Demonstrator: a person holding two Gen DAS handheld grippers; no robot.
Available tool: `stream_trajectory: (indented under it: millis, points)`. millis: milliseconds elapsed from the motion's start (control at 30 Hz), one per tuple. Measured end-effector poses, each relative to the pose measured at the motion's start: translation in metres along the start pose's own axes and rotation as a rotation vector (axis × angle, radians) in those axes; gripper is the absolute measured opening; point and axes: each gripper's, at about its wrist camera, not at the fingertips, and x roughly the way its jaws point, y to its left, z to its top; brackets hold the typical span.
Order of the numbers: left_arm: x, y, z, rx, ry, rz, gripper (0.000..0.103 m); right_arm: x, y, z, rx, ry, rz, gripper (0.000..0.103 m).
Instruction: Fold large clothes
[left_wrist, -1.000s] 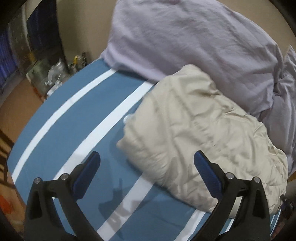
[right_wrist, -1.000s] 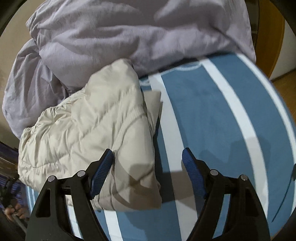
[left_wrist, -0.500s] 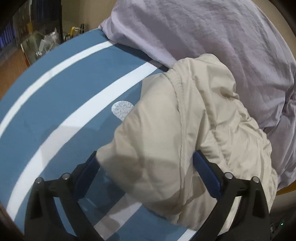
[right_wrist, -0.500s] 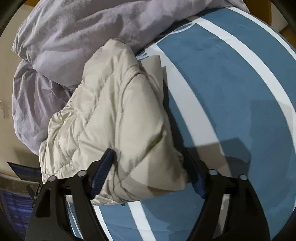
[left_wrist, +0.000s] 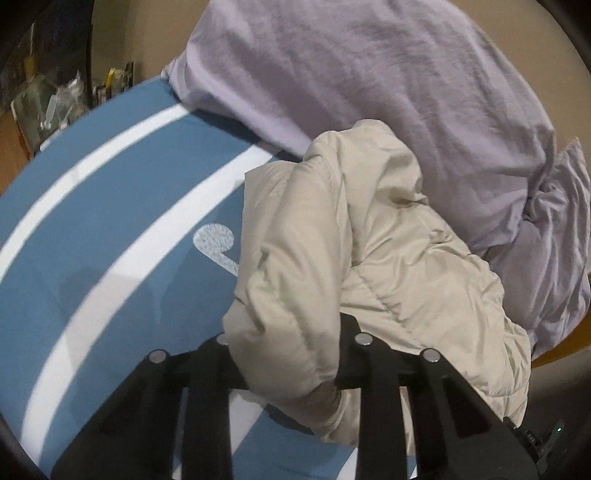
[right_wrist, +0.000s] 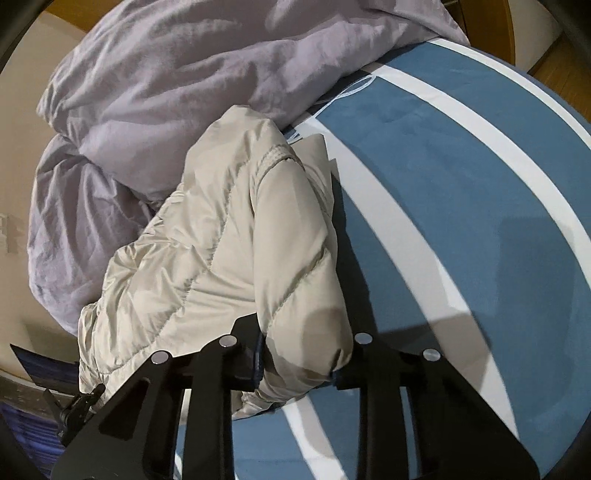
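Beige quilted puffer jacket (left_wrist: 388, 258) lies bunched on the blue white-striped bedcover (left_wrist: 110, 221) against a lilac crumpled duvet (right_wrist: 184, 92), its near edge pinched by the closing left gripper (left_wrist: 286, 354) and closing right gripper (right_wrist: 295, 354).

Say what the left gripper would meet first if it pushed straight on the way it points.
The beige puffer jacket: a bunched fold already sits between the closing jaws of the left gripper. Beyond it probably lies the lilac duvet, though depth is unclear.
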Motion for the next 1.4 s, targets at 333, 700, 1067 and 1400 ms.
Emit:
stream_trajectory:
  millis: [333,700,1067,1400]
  points:
    - [-0.054,0.063,-0.033,0.004,0.007,-0.027,0.026,-0.025,0.001,-0.067,-0.018,0.032,0.033,0.026]
    - [-0.08,0.106,-0.064,0.013,0.026,0.008,0.032,-0.041,0.001,-0.114,-0.045,0.054,0.002,0.034]
    - [-0.074,0.124,-0.064,-0.072,0.029,0.042,0.072,-0.082,0.038,-0.099,-0.185,-0.127,-0.194,0.06]
    - [-0.062,0.126,-0.061,-0.182,0.04,0.029,0.081,-0.019,0.156,-0.157,-0.637,-0.009,-0.086,0.06]
